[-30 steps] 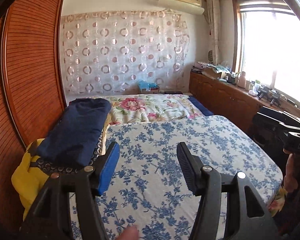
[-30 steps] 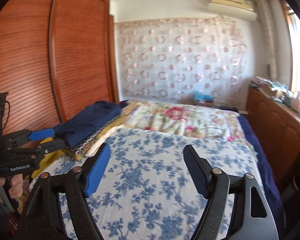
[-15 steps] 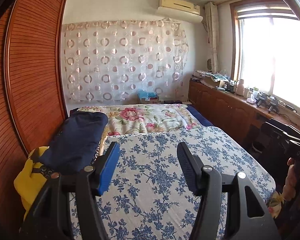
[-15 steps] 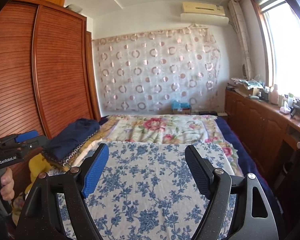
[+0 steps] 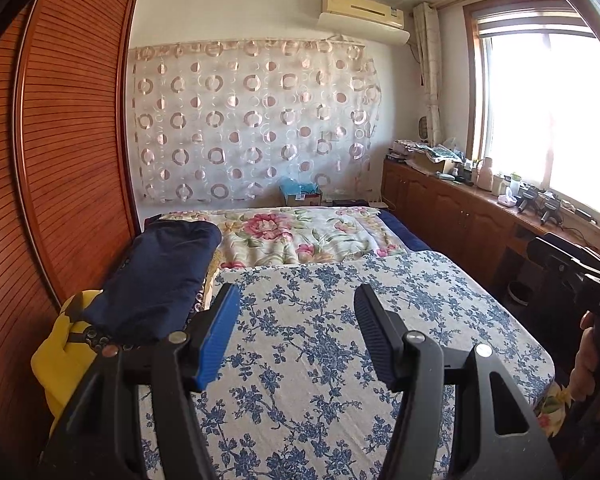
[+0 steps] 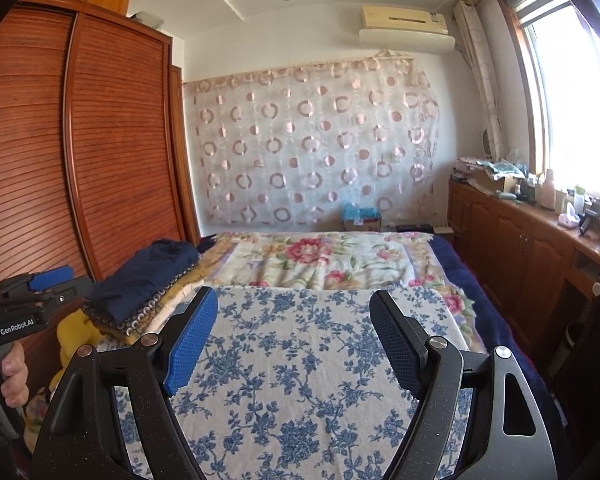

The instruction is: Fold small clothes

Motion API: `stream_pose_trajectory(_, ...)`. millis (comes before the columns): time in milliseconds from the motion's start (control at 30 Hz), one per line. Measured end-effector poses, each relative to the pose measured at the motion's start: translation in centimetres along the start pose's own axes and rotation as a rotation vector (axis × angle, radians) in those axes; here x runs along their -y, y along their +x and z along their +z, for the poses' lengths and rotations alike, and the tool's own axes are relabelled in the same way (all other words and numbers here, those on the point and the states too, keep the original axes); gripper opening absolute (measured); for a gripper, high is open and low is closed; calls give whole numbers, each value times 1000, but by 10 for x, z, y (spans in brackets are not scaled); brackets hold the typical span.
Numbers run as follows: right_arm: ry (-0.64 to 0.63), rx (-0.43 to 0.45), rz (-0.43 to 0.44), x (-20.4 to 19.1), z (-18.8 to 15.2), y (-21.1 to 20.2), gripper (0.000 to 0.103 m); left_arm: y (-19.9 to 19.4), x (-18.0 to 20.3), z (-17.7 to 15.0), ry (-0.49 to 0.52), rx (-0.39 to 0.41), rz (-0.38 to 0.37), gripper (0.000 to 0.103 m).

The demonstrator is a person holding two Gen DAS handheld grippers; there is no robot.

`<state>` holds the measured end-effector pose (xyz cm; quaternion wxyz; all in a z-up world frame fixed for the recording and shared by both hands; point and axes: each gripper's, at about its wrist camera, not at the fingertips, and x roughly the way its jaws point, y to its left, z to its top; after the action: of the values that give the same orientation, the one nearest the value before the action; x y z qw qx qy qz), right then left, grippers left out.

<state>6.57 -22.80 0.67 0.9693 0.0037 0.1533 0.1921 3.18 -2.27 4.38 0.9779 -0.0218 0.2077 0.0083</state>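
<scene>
Both views have tilted up since a second ago. Left gripper (image 5: 296, 334) and right gripper (image 6: 294, 338) hover with jaws apart, empty, above the bed (image 5: 340, 320); folded navy clothes (image 5: 160, 276) lie ahead-left of both.

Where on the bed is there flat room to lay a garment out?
The blue-flowered sheet lies bare between the navy clothes pile and the window-side edge, ahead of both grippers. The wardrobe side is crowded: stacked clothes and a yellow item.

The left gripper (image 6: 32, 300) carries "GenRobot.AI" in white on its black body. On the right gripper (image 5: 580, 276), only the white letters "DAS" can be read
</scene>
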Motion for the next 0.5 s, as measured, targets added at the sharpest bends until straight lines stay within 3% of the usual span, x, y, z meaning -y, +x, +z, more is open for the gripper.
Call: stream_pose_trajectory(500, -2, 2, -1, -4, 4, -5, 80, -6, -5, -3, -3, 7, -1, 59)
